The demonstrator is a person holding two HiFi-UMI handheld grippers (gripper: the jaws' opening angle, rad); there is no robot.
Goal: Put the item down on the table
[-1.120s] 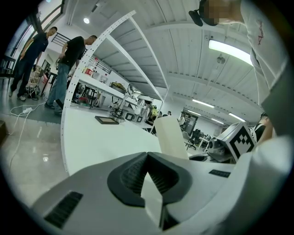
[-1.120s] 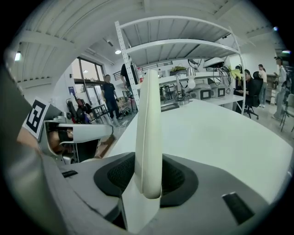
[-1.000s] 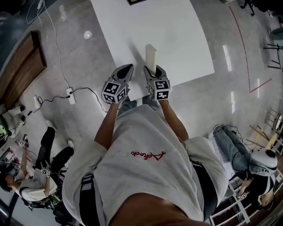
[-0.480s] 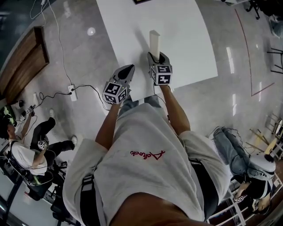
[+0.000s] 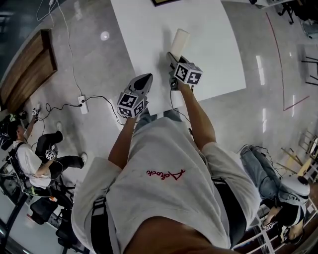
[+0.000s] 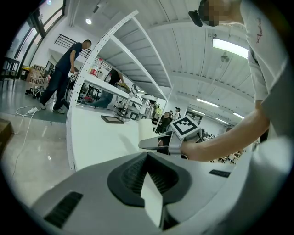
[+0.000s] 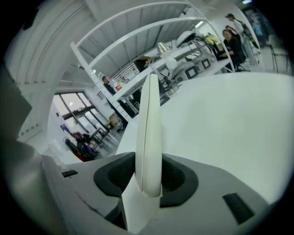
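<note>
A flat cream slab (image 5: 179, 39) juts out of my right gripper (image 5: 173, 58), which is shut on its lower end over the near part of the white table (image 5: 149, 30). The slab leans toward the right. In the right gripper view the slab (image 7: 149, 124) shows edge-on, pinched between the dark pads (image 7: 180, 176) of the right gripper (image 7: 149, 178). My left gripper (image 5: 145, 78) hovers at the table's near edge, beside the right one, jaws together and holding nothing. In the left gripper view, past the left gripper (image 6: 148, 155), I see the slab (image 6: 146, 131) and the right gripper (image 6: 161, 143).
A dark framed tablet (image 6: 112, 119) lies at the table's far edge (image 5: 166, 2). A power strip with cables (image 5: 83, 104) lies on the floor at left, near a wooden bench (image 5: 25, 74). People sit at lower left (image 5: 30, 158) and lower right (image 5: 278, 183).
My right gripper has moved farther out over the table with the slab and rolled, so the slab now tilts right. The left gripper has kept still.
</note>
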